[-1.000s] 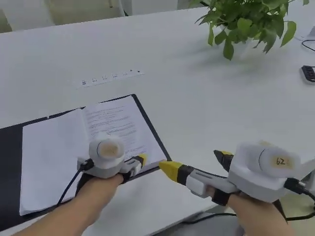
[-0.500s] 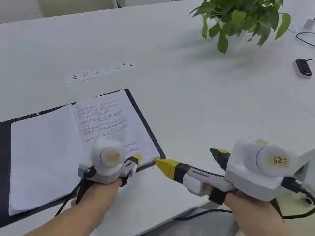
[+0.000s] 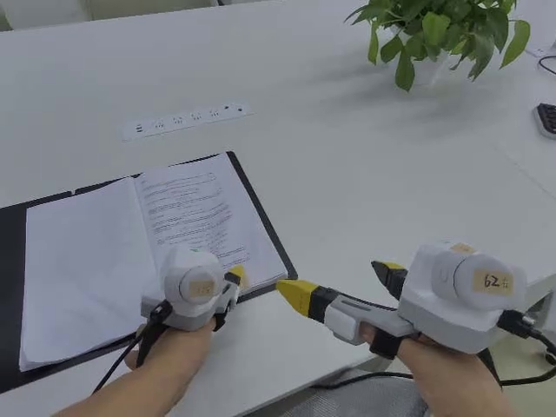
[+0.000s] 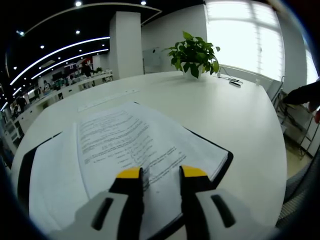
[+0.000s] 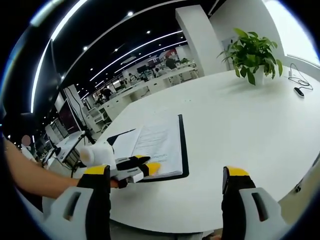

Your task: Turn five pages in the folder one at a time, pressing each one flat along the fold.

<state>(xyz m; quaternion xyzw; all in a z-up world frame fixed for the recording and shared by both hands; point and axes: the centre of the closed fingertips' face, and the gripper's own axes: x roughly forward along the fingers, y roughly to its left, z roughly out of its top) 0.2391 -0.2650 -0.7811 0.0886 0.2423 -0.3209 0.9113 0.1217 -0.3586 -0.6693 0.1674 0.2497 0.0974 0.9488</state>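
Over the last second very little had altered. The left gripper (image 3: 236, 278) had stayed low over the bottom right corner of the printed right-hand page (image 3: 195, 217), only rolling a little in the hand. The right gripper (image 3: 341, 280) had kept its place off to the right, clear of the folder (image 3: 9, 295) and above the bare surface (image 3: 347, 156) near its front edge. The apparent shift of the folder seemed to come from the headset moving. No sheet had lifted, so the page turn in hand looked not yet begun.

The folder lay open and flat at the front left of the surface, the blank left page (image 3: 82, 269) beside the printed one. In the left gripper view the jaws stood released with a narrow gap, side by side just above the printed sheet near its lower edge. Whether they touched the paper could not be told. The right jaws were spread wide and held nothing.

In the head view the left gripper's body hid most of its jaws and the page corner beneath. The folder's left edge was cut off by the frame, and the print was too small to read. How many pages were already turned could not be judged.
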